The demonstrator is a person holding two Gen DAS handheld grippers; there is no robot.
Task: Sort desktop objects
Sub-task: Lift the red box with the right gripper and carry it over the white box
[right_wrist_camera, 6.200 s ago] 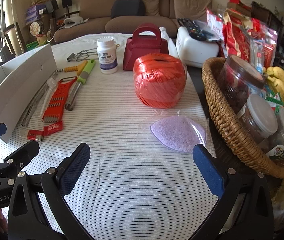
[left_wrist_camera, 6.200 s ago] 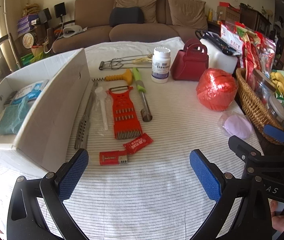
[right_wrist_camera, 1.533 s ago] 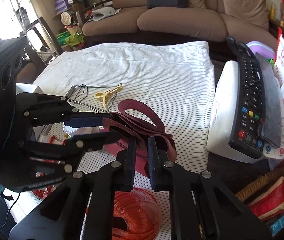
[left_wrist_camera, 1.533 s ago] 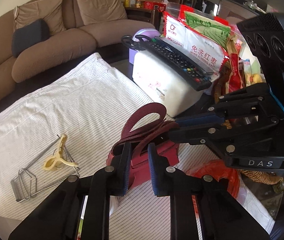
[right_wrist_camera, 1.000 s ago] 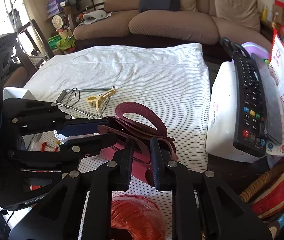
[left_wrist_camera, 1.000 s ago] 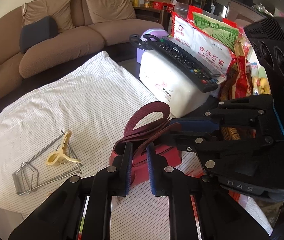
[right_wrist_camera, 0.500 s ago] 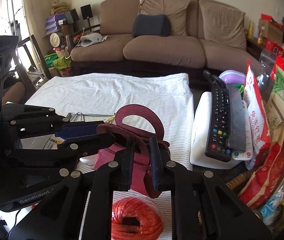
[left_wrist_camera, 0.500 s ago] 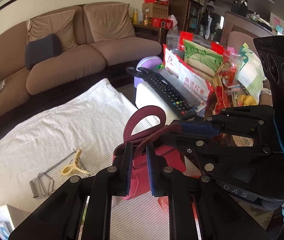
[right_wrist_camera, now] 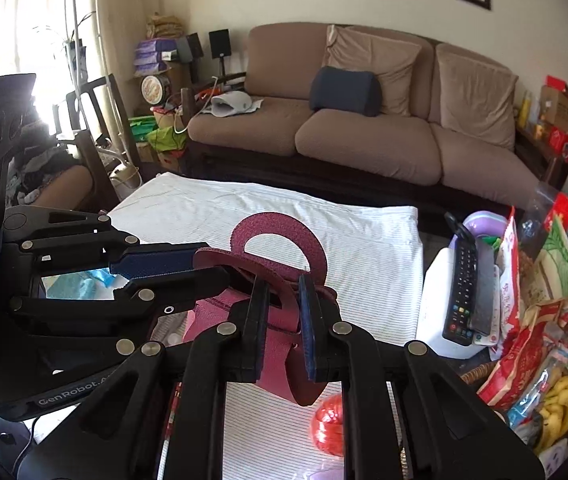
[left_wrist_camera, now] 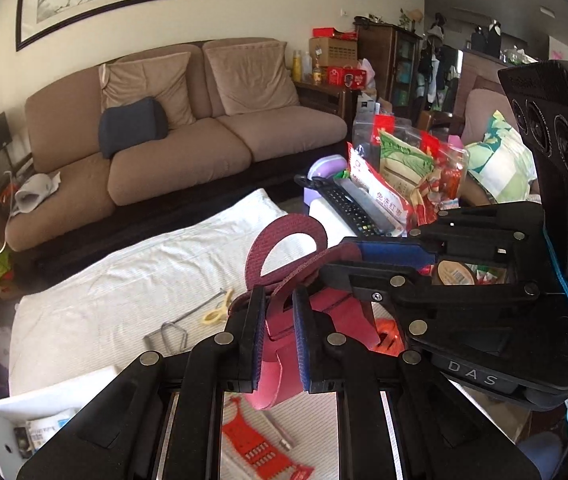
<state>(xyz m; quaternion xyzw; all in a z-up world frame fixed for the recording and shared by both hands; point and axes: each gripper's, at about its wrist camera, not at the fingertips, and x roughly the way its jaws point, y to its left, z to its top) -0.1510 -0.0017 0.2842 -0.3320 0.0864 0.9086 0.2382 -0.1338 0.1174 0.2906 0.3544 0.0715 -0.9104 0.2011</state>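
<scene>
You hold the red handbag above the bench – your left gripper and right gripper each pinch one handle in their jaws.

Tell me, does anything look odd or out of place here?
Yes: the red handbag hangs in the air above the striped tablecloth, with left tongs and right tongs both pinched on its handles, which look bent and splayed.

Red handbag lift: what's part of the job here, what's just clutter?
In play:
left gripper, right gripper, both shut on red handbag
white box
red grater

Lying about:
sofa
remote control
snack bags
</scene>
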